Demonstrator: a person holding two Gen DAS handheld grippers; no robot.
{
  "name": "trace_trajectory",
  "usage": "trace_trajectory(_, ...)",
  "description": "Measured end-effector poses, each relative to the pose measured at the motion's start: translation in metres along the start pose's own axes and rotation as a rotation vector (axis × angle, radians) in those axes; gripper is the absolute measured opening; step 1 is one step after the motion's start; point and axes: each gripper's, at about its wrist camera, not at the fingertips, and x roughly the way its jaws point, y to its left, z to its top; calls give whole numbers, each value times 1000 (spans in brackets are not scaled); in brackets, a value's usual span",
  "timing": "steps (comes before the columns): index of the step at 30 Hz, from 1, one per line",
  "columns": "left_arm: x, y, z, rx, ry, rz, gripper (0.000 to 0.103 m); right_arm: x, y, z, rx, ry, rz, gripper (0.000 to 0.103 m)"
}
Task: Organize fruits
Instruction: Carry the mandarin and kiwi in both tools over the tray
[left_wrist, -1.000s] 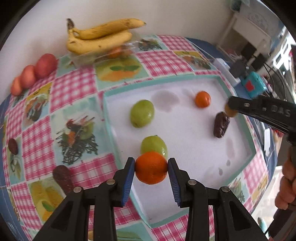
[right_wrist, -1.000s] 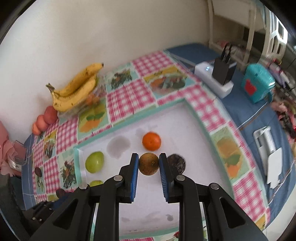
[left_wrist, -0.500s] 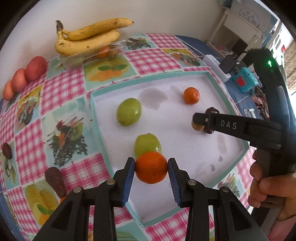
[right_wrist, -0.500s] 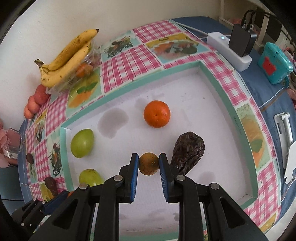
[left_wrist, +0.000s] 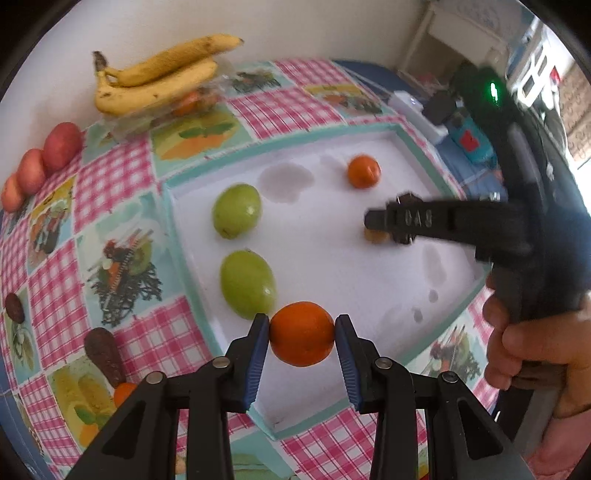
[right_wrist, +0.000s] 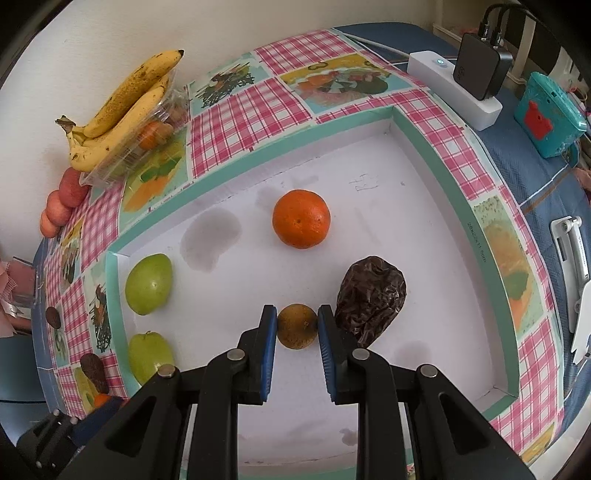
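My left gripper (left_wrist: 301, 334) is shut on an orange (left_wrist: 301, 333) and holds it above the near edge of the white tray (left_wrist: 332, 288). My right gripper (right_wrist: 297, 326) is shut on a small brown fruit (right_wrist: 297, 326), low over the tray floor beside a dark wrinkled fruit (right_wrist: 371, 298). In the left wrist view the right gripper (left_wrist: 376, 227) reaches in from the right over that brown fruit (left_wrist: 375, 236). On the tray lie two green fruits (left_wrist: 237, 210) (left_wrist: 247, 284) and a second orange (left_wrist: 364, 171), which also shows in the right wrist view (right_wrist: 301, 218).
Bananas (left_wrist: 159, 79) lie on a clear plastic box (right_wrist: 147, 140) at the back by the wall. Red fruits (left_wrist: 40, 162) line the left edge. Dark fruits (left_wrist: 103, 349) lie on the checked cloth (left_wrist: 110, 184). A power strip (right_wrist: 454, 88) and a teal device (right_wrist: 546, 114) sit at the right.
My right gripper has come down and forward with the brown fruit, close beside the dark wrinkled fruit. My left gripper has held the orange nearly still, drifting slightly over the tray.
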Motion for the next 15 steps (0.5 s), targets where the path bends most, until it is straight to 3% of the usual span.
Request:
trace_trajectory(6,20,-2,-3,6,54,39,39,-1,-1,0,1,-1,1,23)
trace_trajectory(15,27,-2,-2,-3,64,47,40,0,0,0,-4,-1,-3,24)
